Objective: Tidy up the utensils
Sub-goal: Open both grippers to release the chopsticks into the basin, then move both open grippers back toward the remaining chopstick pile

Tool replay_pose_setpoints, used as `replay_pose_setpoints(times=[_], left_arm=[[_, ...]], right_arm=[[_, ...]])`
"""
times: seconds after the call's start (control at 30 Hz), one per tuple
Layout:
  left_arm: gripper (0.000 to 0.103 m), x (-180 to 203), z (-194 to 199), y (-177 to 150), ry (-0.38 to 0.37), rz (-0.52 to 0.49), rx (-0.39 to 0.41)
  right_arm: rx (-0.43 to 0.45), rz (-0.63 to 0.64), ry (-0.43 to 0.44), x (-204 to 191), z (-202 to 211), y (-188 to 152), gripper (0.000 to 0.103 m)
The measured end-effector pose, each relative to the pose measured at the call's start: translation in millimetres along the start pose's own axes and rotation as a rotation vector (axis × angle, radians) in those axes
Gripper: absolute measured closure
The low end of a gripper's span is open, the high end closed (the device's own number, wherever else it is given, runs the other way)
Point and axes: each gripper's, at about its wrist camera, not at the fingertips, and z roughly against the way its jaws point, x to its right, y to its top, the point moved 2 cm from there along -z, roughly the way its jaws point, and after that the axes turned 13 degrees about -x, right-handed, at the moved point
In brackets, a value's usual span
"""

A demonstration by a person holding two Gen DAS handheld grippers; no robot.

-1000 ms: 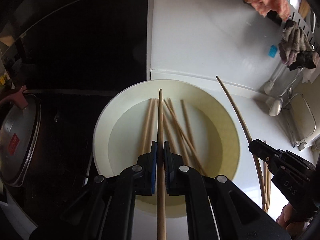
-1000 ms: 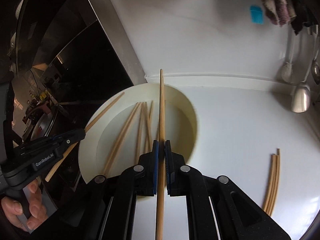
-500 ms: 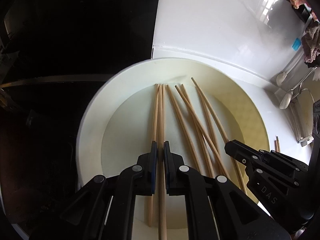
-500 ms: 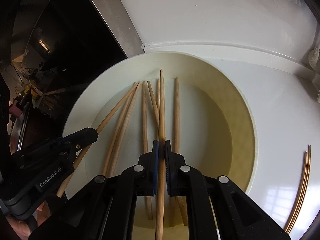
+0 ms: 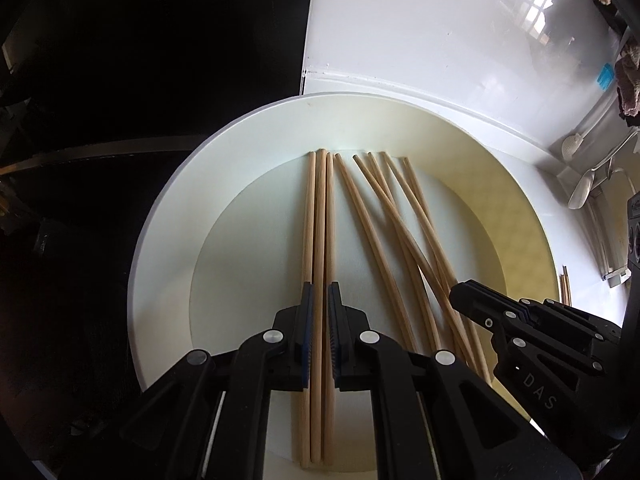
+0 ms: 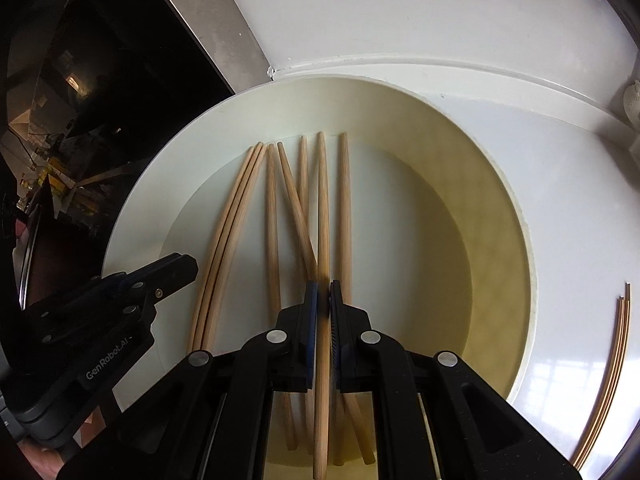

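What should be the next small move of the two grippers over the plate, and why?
Probably finish opening and lift away. The left gripper and right gripper each have a chopstick between opening jaws, both lying in the white plate among the others. More chopsticks wait on the counter.

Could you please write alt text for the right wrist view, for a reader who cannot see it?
The right hand-held gripper hangs over a pale round plate, its jaws opening around one wooden chopstick among several others lying in the plate. The left hand-held gripper reaches in from the lower left, and a few more chopsticks lie on the white counter at the right.
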Motion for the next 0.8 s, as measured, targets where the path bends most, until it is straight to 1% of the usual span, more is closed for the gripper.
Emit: replay_pose_setpoints(times=[0.03,0.07,0.13,0.17,0.23,0.3,0.37,0.4,0.43,0.5,0.57,0.7,0.8], left_arm=[[0.081,-0.8,1.5,-0.6,-0.001,0.003,0.004],[0.075,-2.1,4.0,-2.1,0.000,0.008,0.009],[0.055,-5.8,10.2,-4.5,0.004,0.015,0.022],[0.051,-7.4,13.7,-6.0,0.004,0.016,0.031],[0.036,-10.6,22.0,-9.9,0.016,0.020,0.053],[0.032,-15.2,31.3,-13.6,0.021,0.025,0.078],[0.026,-17.1,39.5,-17.9,0.026,0.023,0.096],[0.020,-18.8,43.6,-19.1,0.029,0.022,0.103],[0.017,-18.7,47.4,-21.4,0.036,0.019,0.112],[0.017,-16.9,53.9,-25.9,0.052,0.007,0.125],[0.015,-13.9,59.1,-29.5,0.064,-0.002,0.131],[0.015,-2.3,68.3,-37.4,0.058,-0.028,0.144],[0.011,11.6,75.3,-45.3,0.051,-0.048,0.157]], right_arm=[[0.007,-0.002,-0.008,0.5,2.1,-0.7,0.076],[0.020,-0.004,-0.016,0.6,4.1,-0.2,0.073],[0.043,-0.009,-0.024,1.0,8.9,0.8,0.072],[0.053,-0.009,-0.025,1.4,12.7,-0.4,0.072],[0.075,-0.007,-0.032,2.8,21.1,-3.8,0.072],[0.090,-0.010,-0.032,4.6,28.3,-9.5,0.071],[0.106,-0.015,-0.030,6.9,36.0,-18.7,0.066],[0.114,-0.017,-0.031,8.1,40.1,-24.3,0.062],[0.122,-0.018,-0.033,8.7,45.1,-30.4,0.060],[0.137,-0.016,-0.041,10.2,53.2,-42.8,0.060],[0.144,-0.019,-0.049,12.3,59.9,-53.5,0.057],[0.167,-0.051,-0.045,22.7,74.7,-78.7,0.053],[0.176,-0.080,-0.044,33.9,82.2,-93.1,0.053]])
